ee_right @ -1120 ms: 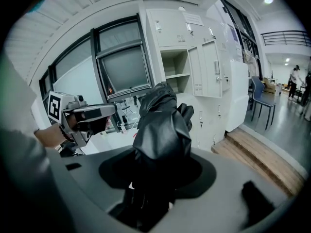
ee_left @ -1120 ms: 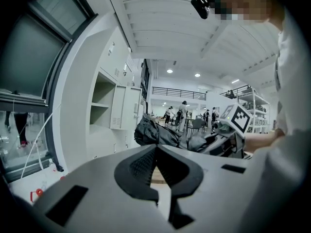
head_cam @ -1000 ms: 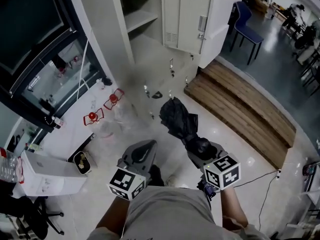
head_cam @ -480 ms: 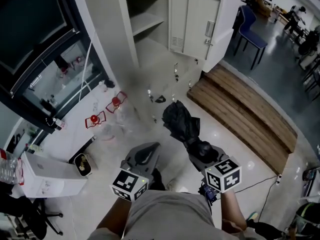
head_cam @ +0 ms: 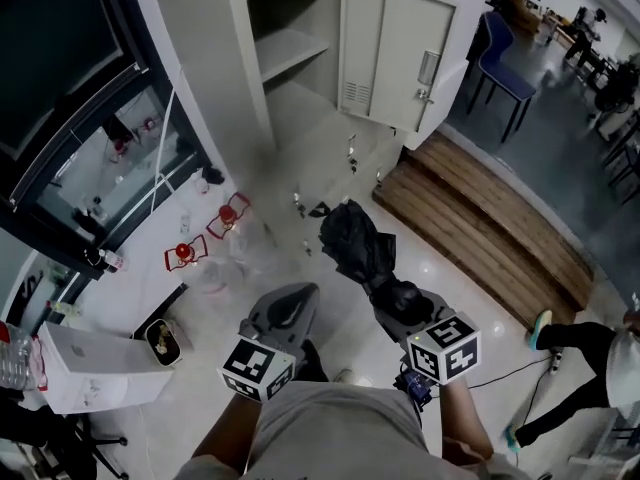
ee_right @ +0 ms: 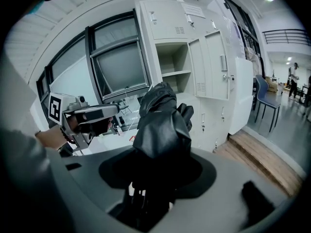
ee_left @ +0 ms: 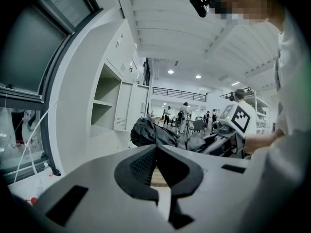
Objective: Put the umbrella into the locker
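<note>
We judged this the carry step: our right gripper (head_cam: 398,303) had its jaws clamped on the one folded black umbrella (head_cam: 352,240), pointing to eleven o'clock, well short of the one open locker (head_cam: 300,46) at twelve. Our left gripper (head_cam: 290,306) was closed on nothing. Next we needed to reach forward into it.

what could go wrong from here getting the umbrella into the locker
1. The right gripper holds the black umbrella by one end, loose folds bulging past the jaws; it may sag or slip.
2. Those folds could snag on the locker shelf or the open door beside it.
3. The wooden step close on the right is a trip hazard.
</note>
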The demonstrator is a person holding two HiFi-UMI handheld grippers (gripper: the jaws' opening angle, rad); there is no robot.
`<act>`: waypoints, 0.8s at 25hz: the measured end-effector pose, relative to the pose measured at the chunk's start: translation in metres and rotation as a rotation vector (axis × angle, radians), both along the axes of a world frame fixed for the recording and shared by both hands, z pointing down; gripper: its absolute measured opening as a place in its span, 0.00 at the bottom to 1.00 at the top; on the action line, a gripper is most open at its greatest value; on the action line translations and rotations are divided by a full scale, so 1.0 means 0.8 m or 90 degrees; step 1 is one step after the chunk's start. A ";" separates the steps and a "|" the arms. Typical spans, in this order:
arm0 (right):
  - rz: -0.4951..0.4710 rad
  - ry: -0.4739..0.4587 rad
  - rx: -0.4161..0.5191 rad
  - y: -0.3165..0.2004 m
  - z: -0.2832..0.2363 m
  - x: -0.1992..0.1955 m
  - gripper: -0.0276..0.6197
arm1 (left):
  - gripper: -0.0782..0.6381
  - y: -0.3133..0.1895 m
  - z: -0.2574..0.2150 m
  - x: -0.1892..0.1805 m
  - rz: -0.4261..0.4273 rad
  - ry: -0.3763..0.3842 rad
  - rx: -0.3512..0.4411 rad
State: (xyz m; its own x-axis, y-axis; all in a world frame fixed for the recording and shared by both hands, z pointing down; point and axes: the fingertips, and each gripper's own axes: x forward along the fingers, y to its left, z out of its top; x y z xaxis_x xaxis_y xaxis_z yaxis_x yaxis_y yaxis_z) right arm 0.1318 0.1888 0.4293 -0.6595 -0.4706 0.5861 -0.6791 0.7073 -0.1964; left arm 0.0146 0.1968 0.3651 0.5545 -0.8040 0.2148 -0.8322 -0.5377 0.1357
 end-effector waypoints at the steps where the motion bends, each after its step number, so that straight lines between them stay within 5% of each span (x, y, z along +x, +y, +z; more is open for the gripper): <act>1: 0.000 0.000 0.000 -0.010 0.000 -0.004 0.37 | 0.13 -0.010 0.001 -0.003 0.001 0.000 0.000; 20: 0.031 0.005 -0.023 -0.162 -0.002 -0.072 0.37 | 0.13 -0.174 -0.022 -0.063 0.047 -0.003 0.014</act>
State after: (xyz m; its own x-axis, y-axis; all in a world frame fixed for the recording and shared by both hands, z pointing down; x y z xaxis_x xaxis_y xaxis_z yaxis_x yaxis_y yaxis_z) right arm 0.0740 0.0594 0.4274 -0.6311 -0.4811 0.6085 -0.7147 0.6655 -0.2151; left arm -0.0357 0.0578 0.3478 0.6109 -0.7660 0.2002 -0.7912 -0.6000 0.1184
